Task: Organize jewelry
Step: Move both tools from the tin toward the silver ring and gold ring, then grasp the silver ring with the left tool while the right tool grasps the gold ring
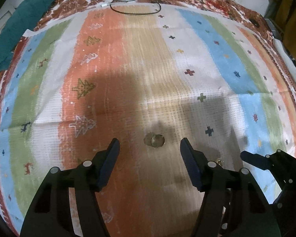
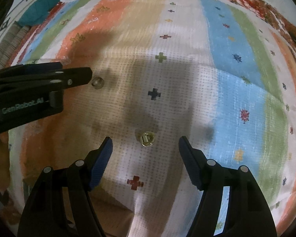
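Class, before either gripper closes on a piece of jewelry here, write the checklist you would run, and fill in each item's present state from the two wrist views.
1. Left gripper open, nothing between its pads: ok.
2. Silver ring lies between the left fingertips' line: ok.
3. Right gripper open, holding nothing: ok.
4. Gold ring centred ahead of the right gripper: ok.
5. The two grippers apart, not touching: ok, though close.
6. Fingertips low enough to close on the rings lying on the striped cloth: cannot tell.
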